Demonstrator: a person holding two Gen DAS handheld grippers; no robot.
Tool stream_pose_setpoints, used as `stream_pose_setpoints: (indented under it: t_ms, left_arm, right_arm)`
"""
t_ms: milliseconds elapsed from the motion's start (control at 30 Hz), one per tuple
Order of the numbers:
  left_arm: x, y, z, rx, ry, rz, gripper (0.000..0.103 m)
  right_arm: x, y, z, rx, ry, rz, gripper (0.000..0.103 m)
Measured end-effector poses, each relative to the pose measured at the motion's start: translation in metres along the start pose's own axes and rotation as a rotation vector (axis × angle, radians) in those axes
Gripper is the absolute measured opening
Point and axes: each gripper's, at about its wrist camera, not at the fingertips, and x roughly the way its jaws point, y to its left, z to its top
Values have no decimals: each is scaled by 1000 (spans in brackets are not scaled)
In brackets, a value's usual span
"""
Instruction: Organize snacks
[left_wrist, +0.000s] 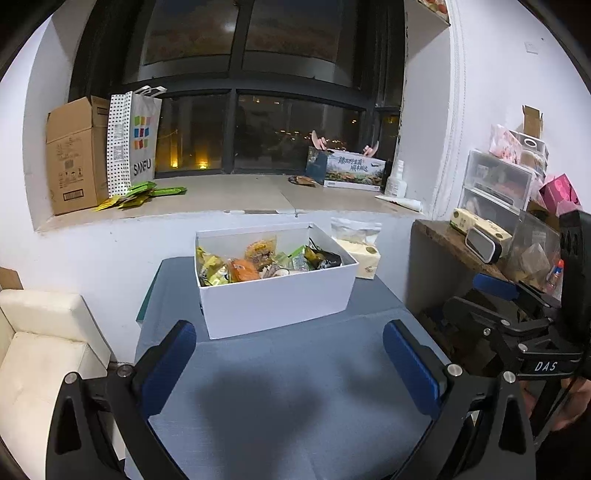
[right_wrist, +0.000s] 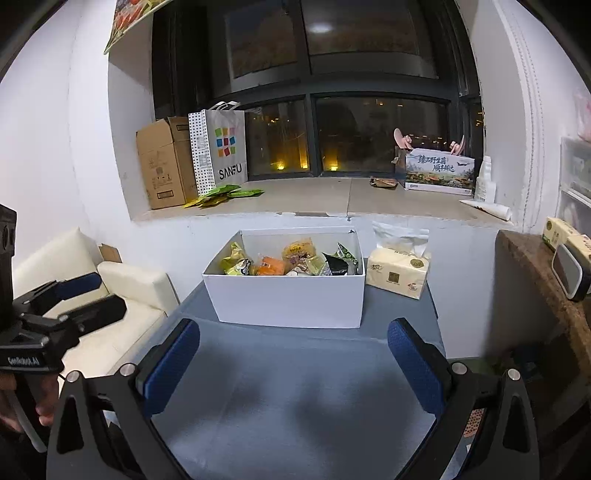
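A white box (left_wrist: 277, 299) stands on the grey-blue table (left_wrist: 295, 387), filled with several snack packets (left_wrist: 258, 260) in yellow, orange and green. It also shows in the right wrist view (right_wrist: 291, 299) with the snack packets (right_wrist: 291, 260) inside. My left gripper (left_wrist: 290, 363) is open and empty, held above the table in front of the box. My right gripper (right_wrist: 293, 363) is open and empty, also in front of the box. The right gripper also shows at the right edge of the left wrist view (left_wrist: 491, 295).
A tissue pack (right_wrist: 399, 271) sits right of the box. Green packets (left_wrist: 144, 194) lie on the windowsill beside a cardboard box (left_wrist: 75, 155) and a SANFU bag (left_wrist: 138, 140). A wooden shelf (left_wrist: 454, 240) with drawers is right, a cream sofa (left_wrist: 40, 343) left.
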Motion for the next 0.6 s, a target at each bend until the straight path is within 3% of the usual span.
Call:
stream_pose_setpoints:
  t_ms: [600]
  left_arm:
    - [4, 2, 2, 0, 9, -7, 103]
  right_arm:
    - [2, 6, 2, -28, 11, 3, 103]
